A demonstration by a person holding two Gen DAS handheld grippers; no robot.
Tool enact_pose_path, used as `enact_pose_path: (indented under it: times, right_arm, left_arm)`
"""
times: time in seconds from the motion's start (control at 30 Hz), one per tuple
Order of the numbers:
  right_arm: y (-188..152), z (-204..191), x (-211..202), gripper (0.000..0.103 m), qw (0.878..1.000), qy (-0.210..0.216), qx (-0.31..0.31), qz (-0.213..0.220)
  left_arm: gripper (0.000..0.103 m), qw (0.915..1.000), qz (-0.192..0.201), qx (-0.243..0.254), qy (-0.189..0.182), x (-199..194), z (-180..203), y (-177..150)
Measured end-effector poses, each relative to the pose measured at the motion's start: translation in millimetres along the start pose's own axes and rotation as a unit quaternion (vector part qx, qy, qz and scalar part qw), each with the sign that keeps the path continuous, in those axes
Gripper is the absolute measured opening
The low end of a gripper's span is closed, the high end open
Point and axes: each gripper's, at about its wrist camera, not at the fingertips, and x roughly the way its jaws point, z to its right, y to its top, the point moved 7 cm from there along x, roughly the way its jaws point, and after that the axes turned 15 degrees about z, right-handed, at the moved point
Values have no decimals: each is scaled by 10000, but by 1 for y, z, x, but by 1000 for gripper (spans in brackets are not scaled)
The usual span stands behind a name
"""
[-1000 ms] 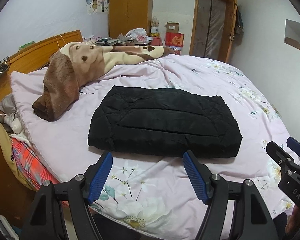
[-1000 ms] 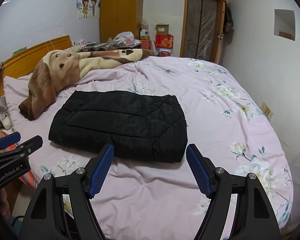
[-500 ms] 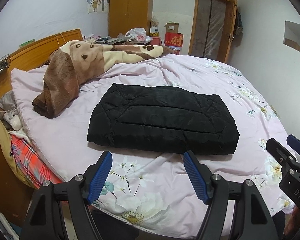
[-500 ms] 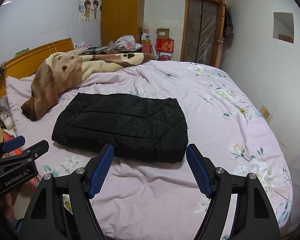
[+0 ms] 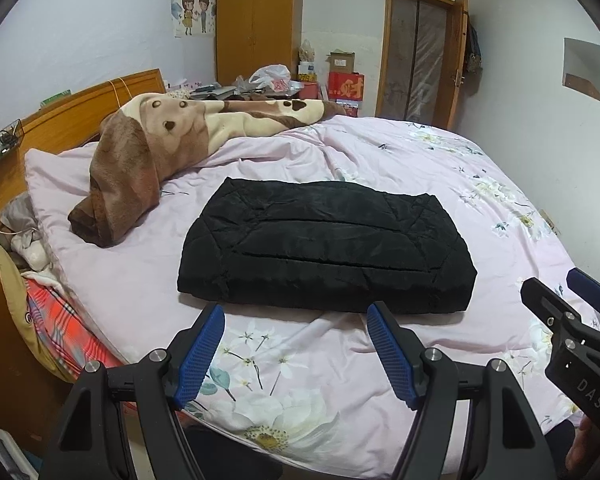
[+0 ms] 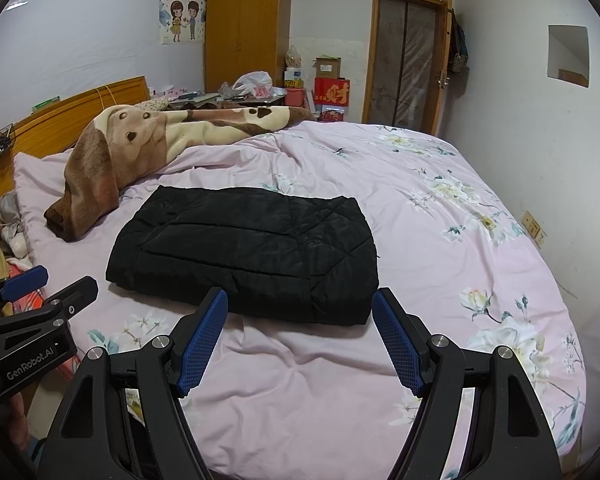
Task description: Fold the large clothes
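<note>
Lying folded into a flat rectangle, a black quilted jacket (image 5: 324, 246) rested on the near half of a bed covered by a pink floral duvet (image 5: 440, 168), well apart from both grippers. Nothing stood between the grippers and the jacket; only bare, lightly wrinkled duvet lay there.

At far left, a wooden headboard (image 5: 80, 116) ran along the wall, with a wire basket on its ledge. Below it, loose clothes and a red plaid cloth (image 5: 56, 320) were bunched at the bed's edge. A brown and cream plush blanket (image 5: 148, 156) with a cartoon dog print sprawled across the pillow end, near the jacket's left corner but not touching it.

The left gripper (image 5: 296, 354) hung over the duvet's near edge, its blue-padded jaws spread wide with nothing between them. The right gripper (image 6: 300, 344), beside it, was likewise spread and empty.

Behind the bed stood a tall wooden wardrobe (image 6: 248, 28), a cluttered table with a white plastic bag (image 6: 254, 84), red boxes, then a wooden door (image 6: 408, 60). The pale walls carried a cartoon couple poster (image 6: 182, 16) at left and a small recess at right.
</note>
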Motion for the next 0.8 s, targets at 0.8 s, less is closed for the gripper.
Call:
enact_pose_path:
  times: [0.8]
  right_arm:
    - [-5, 3, 0, 75, 9999, -1, 46, -110]
  left_arm:
    - [85, 9999, 129, 46, 86, -8, 5, -2]
